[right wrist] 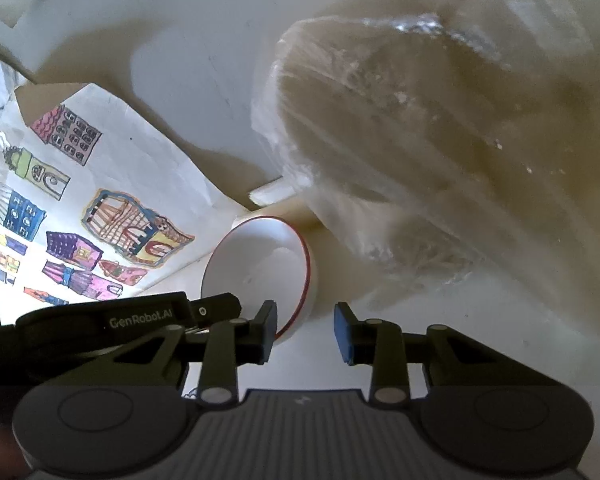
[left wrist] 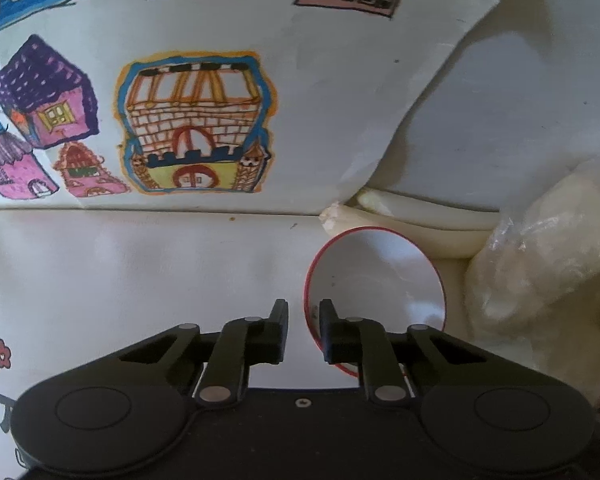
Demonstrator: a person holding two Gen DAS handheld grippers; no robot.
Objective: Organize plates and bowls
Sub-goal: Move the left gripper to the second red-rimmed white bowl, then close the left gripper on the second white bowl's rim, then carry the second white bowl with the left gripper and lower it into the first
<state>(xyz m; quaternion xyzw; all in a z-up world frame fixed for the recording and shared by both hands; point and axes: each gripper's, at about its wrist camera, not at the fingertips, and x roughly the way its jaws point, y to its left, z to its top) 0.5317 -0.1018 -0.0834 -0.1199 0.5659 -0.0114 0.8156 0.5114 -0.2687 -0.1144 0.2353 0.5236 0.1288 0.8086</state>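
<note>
A white bowl with a red rim [left wrist: 380, 276] stands on the white table near the wall. My left gripper [left wrist: 304, 318] straddles the bowl's left rim, one finger outside and one inside. Its jaws are narrow, and a thin gap shows on each side of the rim. In the right wrist view the same bowl [right wrist: 260, 264] lies just ahead. My right gripper [right wrist: 305, 326] is open, with the bowl's near wall beside its left finger [right wrist: 269, 320]. Its right finger, with a blue pad [right wrist: 342, 330], stands apart over bare table. The left gripper's housing [right wrist: 140, 320] reaches the bowl from the left.
A sheet with coloured house drawings [left wrist: 196, 128] leans behind the bowl, and the drawings [right wrist: 100, 208] also show on the left in the right wrist view. Cream dishes [left wrist: 424, 216] lie behind the bowl. A bulky clear plastic bag [right wrist: 440, 140] crowds the right side, and the bag [left wrist: 540, 264] shows in the left wrist view too.
</note>
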